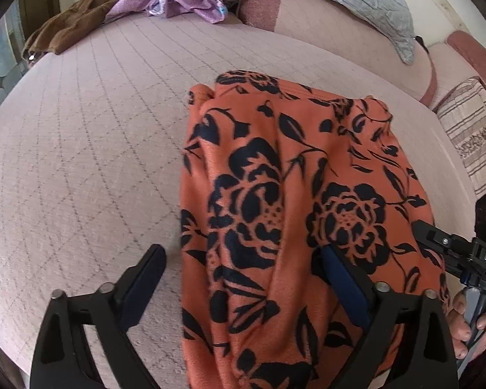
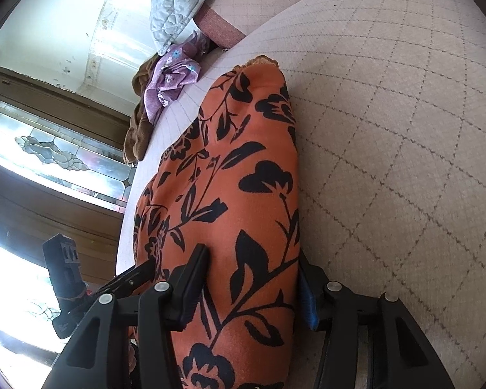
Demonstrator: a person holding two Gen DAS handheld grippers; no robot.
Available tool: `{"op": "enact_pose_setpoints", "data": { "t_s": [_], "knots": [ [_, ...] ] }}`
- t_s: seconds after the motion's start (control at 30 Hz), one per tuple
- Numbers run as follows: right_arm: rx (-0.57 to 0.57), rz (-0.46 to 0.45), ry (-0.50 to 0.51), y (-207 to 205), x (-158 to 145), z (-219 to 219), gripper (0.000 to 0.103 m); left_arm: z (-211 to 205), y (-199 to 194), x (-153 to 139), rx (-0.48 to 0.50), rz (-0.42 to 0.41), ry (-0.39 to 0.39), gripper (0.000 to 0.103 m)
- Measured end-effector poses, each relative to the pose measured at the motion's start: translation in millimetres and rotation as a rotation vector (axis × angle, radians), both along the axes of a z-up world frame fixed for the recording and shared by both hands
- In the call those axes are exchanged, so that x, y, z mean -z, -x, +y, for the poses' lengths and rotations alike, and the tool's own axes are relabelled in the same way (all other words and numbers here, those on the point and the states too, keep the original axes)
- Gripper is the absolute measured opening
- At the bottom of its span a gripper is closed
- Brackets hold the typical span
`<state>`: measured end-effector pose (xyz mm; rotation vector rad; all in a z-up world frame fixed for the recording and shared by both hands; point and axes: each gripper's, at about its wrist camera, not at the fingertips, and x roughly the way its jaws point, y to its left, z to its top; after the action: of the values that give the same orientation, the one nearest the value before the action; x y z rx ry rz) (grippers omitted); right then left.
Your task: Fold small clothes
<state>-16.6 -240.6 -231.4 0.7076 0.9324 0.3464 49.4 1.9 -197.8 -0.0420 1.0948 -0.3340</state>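
An orange garment with black flowers (image 1: 275,194) lies folded over on the pink quilted bed (image 1: 81,162). My left gripper (image 1: 243,265) stands wide open over its near end; the right finger (image 1: 343,278) is tucked under a fold, the left finger (image 1: 145,275) rests on the bed beside the cloth. In the right wrist view the garment (image 2: 236,178) runs between the fingers of my right gripper (image 2: 252,272), which pinches the cloth from both sides. The right gripper also shows in the left wrist view (image 1: 453,249), at the garment's right edge.
A purple floral cloth (image 1: 184,0) and a brown cloth (image 1: 71,22) lie at the far end of the bed. A grey quilted blanket (image 1: 356,0) drapes over the headrest. A striped cushion (image 1: 469,129) sits at the right. A stained-glass window (image 2: 48,152) is beyond the bed's edge.
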Motion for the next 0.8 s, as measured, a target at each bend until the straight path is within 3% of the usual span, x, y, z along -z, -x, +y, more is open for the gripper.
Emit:
{"op": "enact_pose_setpoints", "data": {
  "t_s": [0.07,0.23,0.33,0.47,0.53,0.67,0.77,0.8],
  "knots": [
    [0.002,0.001,0.016,-0.1,-2.6,2.8,0.053,-3.1,2.4,-0.8,0.019,-0.005,0.021,0.080],
    [0.008,-0.006,0.065,0.9,-7.6,8.7,0.051,-7.9,5.7,-0.4,0.030,-0.016,0.025,0.073],
    [0.017,0.004,0.054,1.4,-6.3,7.0,0.051,-6.6,4.5,2.5,0.023,0.003,0.040,0.074],
    [0.011,0.034,0.053,2.9,-8.7,3.2,0.056,2.5,-2.4,3.7,-0.009,0.038,0.046,0.089],
    [0.008,0.046,0.107,5.7,-16.0,3.0,0.060,3.9,-1.5,3.9,-0.009,0.036,0.047,0.089],
    [0.057,-0.033,0.390,11.0,-56.3,6.6,0.061,-3.9,1.5,4.8,-0.001,0.017,0.025,0.089],
    [0.066,-0.115,0.427,8.8,-79.3,7.9,0.061,-4.9,1.8,5.3,-0.003,0.017,0.024,0.089],
    [0.058,-0.133,0.430,2.0,-85.9,11.2,0.055,-7.5,2.0,4.7,-0.003,0.014,0.020,0.089]
  ]
}}
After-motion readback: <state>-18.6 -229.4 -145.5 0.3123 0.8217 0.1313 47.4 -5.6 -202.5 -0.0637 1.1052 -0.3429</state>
